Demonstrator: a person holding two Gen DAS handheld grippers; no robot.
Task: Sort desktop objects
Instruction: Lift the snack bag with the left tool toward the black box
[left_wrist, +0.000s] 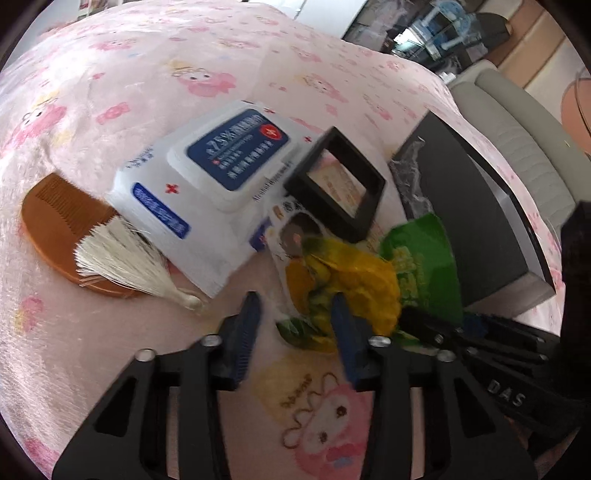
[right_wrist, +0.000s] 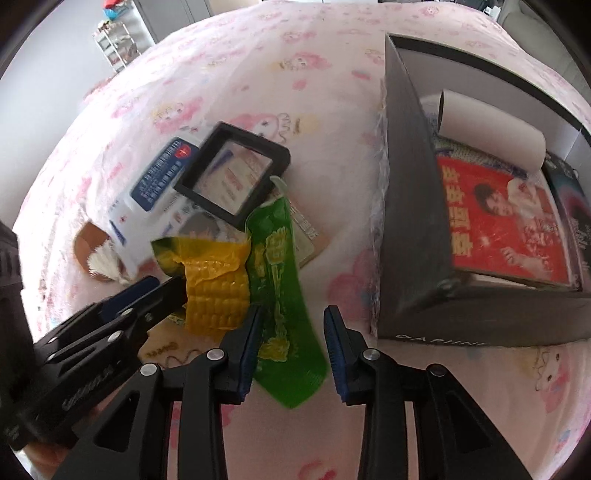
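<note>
A: Nearest the lens in the right wrist view is the right gripper (right_wrist: 293, 325), its blue-padded fingers spread wide with the bottom of the green snack packet (right_wrist: 284, 295) lying between them, not pinched

B: And the other one?

A: The left gripper (left_wrist: 295, 314) is spread too. One finger sits on the pink cartoon blanket (left_wrist: 147, 74), the other lies over the edge of the corn packet (left_wrist: 351, 280), the yellow cob in clear wrap. From the right wrist view its tips seem to touch that packet, though I cannot tell if anything is squeezed

B: Where do the packets lie?

A: In a heap in the middle of the blanket, the green one overlapping the corn one on its right side. Just behind them a black square frame (left_wrist: 338, 182) rests tilted on a flat printed packet (left_wrist: 295, 225) and leans against a white pack of wet wipes (left_wrist: 207, 184) with a blue label

B: Further out?

A: Left of the wipes lies a brown wooden comb (left_wrist: 55, 218) with a white tassel (left_wrist: 122, 258) across it. Right of the heap stands an open grey box (right_wrist: 413, 206), near the green packet but apart from it. Inside are a white paper roll (right_wrist: 491, 133) and a red printed card (right_wrist: 502, 221), with something dark beside the card that is too cut off to name
</note>
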